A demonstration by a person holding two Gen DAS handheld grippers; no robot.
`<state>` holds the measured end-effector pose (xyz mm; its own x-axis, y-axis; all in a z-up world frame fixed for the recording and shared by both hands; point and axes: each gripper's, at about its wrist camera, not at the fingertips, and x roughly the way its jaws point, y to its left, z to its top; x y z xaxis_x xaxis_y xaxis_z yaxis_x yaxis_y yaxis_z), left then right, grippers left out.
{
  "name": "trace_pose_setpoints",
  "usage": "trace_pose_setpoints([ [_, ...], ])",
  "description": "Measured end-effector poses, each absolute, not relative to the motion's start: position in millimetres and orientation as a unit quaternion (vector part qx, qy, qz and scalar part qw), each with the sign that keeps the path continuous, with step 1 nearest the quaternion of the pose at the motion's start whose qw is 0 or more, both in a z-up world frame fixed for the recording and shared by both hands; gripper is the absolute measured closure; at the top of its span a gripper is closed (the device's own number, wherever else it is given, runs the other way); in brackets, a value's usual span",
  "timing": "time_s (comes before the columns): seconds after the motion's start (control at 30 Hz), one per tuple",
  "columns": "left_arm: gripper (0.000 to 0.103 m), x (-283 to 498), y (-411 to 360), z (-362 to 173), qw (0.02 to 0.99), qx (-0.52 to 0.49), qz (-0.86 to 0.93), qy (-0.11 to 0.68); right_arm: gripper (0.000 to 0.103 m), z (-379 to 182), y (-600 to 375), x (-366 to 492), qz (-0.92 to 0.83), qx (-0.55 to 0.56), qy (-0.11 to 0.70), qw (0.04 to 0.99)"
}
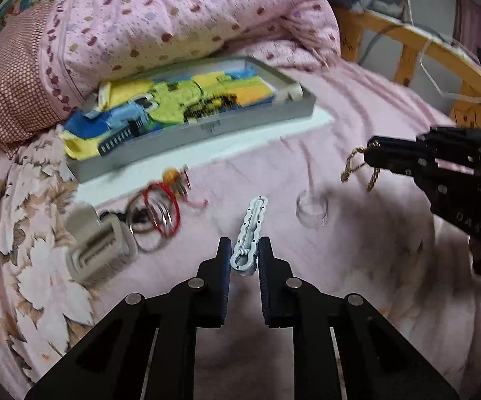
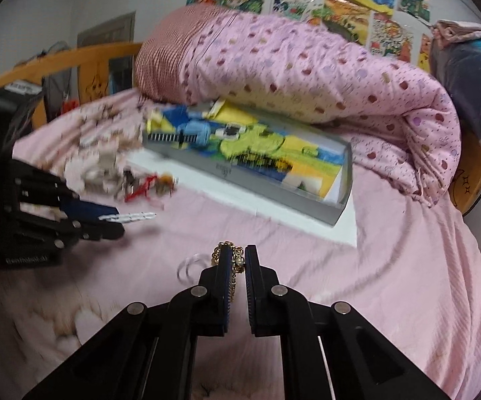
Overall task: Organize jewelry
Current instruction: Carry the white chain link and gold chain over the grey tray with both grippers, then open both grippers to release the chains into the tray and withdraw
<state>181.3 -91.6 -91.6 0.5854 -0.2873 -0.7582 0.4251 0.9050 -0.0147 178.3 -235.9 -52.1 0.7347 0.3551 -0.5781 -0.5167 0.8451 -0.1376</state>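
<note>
My left gripper (image 1: 244, 250) is shut on a light grey wavy hair clip (image 1: 250, 230), held above the pink bedsheet; it also shows in the right wrist view (image 2: 130, 216). My right gripper (image 2: 237, 260) is shut on a gold chain bracelet (image 2: 237, 260), which dangles from its tips in the left wrist view (image 1: 357, 166). A grey open box (image 1: 207, 126) with a colourful picture inside lies by the rolled quilt. A pile of jewellery lies left of centre: a red bangle (image 1: 162, 210), metal rings (image 1: 147, 230), an orange piece (image 1: 170, 176). A clear ring (image 1: 312, 210) lies on the sheet.
A beige open ring case (image 1: 97, 250) lies at the left. A rolled pink dotted quilt (image 1: 173, 23) lies behind the box. A white board (image 1: 274, 133) lies under the box. A wooden bed rail (image 1: 434, 50) runs along the right.
</note>
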Motion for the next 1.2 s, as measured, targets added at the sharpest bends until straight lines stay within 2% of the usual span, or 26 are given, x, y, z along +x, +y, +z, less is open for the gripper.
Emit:
trace_pose_setpoints([
  [0.2, 0.090, 216.5, -81.5, -60.0, 0.907, 0.048, -0.181, 0.378, 0.095, -17.9, -235.9, 220.4, 0.233, -0.107, 0.251, 0.934],
  [0.4, 0.090, 270.2, -67.0, -46.6, 0.919, 0.024, -0.153, 0.362, 0.095, -0.9, -234.8, 290.5, 0.230, -0.039, 0.262, 0.937],
  [0.73, 0.090, 342.4, -59.0, -68.1, 0.901, -0.035, -0.151, 0.405, 0.095, -39.7, -227.9, 352.5, 0.213, -0.004, 0.331, 0.919],
  [1.17, 0.089, 362.9, -56.9, -98.7, 0.878, -0.066, -0.150, 0.449, 0.094, -66.7, -230.2, 364.6, 0.208, 0.000, 0.372, 0.904],
  [1.2, 0.087, 363.2, -57.3, -98.5, 0.878, -0.069, -0.152, 0.449, 0.094, -66.0, -230.9, 364.0, 0.208, 0.001, 0.371, 0.905],
])
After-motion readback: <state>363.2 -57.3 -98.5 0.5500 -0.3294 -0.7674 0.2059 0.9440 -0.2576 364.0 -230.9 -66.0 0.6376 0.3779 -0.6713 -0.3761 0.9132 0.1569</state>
